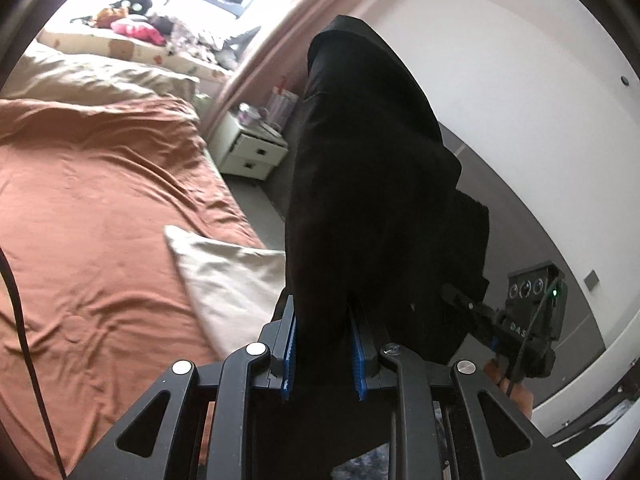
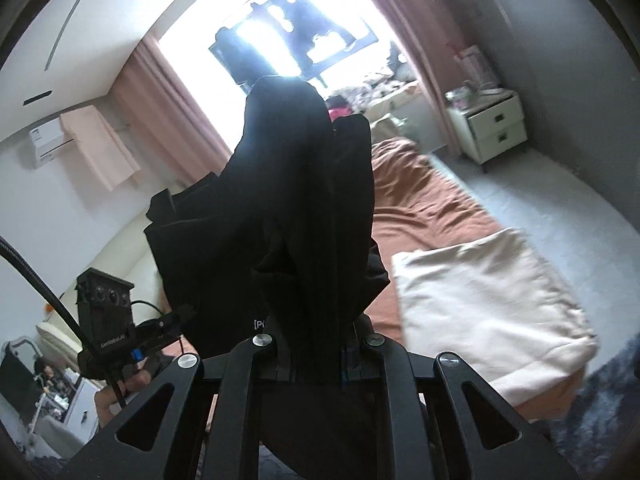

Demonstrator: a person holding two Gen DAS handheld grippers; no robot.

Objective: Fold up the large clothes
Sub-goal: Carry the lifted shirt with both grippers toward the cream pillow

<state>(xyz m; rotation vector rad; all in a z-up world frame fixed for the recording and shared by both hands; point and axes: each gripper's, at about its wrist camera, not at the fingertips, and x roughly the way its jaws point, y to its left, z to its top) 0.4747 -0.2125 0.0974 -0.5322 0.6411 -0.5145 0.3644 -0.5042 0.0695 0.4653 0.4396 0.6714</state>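
Hanging between both tongs, left tongs [image 1: 322, 330] and right tongs [image 2: 316, 340] clench the black garment [image 1: 368, 184].

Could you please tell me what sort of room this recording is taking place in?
Most likely a home bedroom: a bed with a rust-brown sheet and a cream pillow, a white bedside cabinet, and pink curtains at a bright window.

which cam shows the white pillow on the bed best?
Right wrist. There the white pillow lies nearly whole on the brown bedspread, only its near left corner behind the black garment. The left wrist view shows just a partial wedge, its right side hidden by the garment.
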